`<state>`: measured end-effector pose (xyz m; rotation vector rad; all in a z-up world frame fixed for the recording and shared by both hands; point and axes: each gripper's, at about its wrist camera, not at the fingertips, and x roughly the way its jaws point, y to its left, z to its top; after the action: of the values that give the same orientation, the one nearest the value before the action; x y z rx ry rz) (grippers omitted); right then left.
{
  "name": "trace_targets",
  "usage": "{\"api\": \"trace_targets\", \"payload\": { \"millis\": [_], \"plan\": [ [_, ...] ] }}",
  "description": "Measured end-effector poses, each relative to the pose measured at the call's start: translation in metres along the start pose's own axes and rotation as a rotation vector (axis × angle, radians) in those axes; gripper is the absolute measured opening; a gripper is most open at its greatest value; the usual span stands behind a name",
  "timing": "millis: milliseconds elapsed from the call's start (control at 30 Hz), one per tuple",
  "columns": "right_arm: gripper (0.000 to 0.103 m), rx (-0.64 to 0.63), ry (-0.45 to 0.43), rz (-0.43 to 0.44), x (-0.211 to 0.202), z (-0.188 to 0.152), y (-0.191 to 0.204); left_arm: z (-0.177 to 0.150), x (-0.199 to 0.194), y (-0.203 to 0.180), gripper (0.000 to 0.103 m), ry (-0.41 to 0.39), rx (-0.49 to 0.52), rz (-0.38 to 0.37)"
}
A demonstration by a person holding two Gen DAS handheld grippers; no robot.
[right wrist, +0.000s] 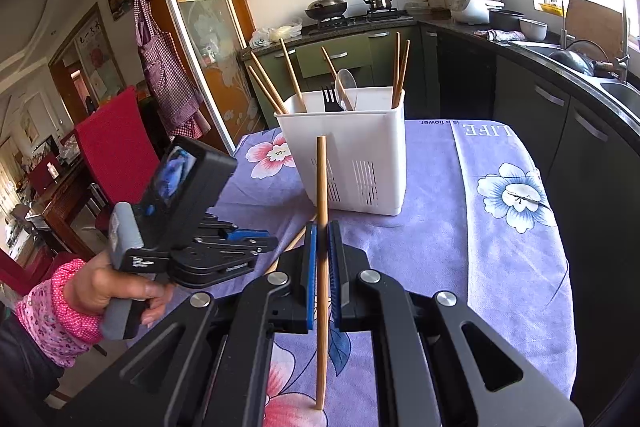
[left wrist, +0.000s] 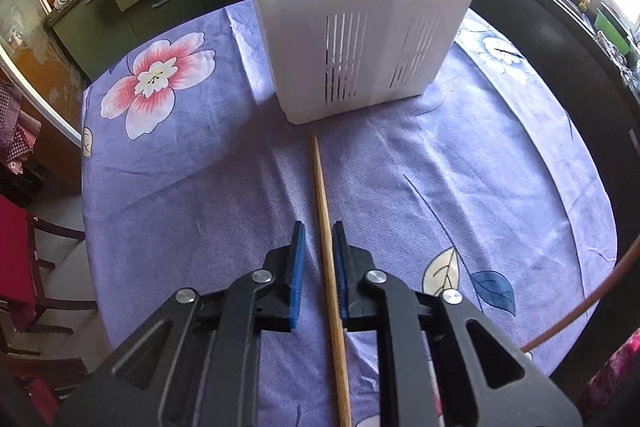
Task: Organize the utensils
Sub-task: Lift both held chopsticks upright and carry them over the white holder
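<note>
Bamboo chopstick lies on the cloth between the left gripper's parted pads, unclamped, short of the white holder ahead, while the right gripper pinches another upright, which could pivot and slip.

Both wrist views face the white caddy; left nearer, steeper

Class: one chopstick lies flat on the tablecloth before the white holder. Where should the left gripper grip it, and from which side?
Probably mid-shaft, from above: the chopstick lies flat along the open left gripper, one pad on either side of its thin round shaft.
</note>
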<state>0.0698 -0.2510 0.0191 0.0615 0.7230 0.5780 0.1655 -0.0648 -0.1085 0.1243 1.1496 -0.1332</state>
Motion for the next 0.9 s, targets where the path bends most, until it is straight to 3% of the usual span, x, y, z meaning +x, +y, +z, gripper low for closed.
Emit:
{"api": "trace_targets", "payload": {
  "millis": [67,533,667,900],
  "plan": [
    [0.007,0.000,0.003,-0.002,0.000,0.001,-0.001,0.001,0.008,0.000,0.035,0.010,-0.001,0.011],
    [0.007,-0.004,0.009,0.009,0.005,0.001,0.001,0.013,0.031,-0.004,0.039,0.031,0.033,0.037],
    [0.007,-0.004,0.010,0.011,0.005,0.001,0.001,0.011,0.030,-0.011,0.007,0.027,0.035,0.013],
    [0.007,-0.009,0.011,0.015,0.003,0.001,0.002,0.009,0.012,-0.006,0.006,-0.025,-0.012,-0.054]
  ]
}}
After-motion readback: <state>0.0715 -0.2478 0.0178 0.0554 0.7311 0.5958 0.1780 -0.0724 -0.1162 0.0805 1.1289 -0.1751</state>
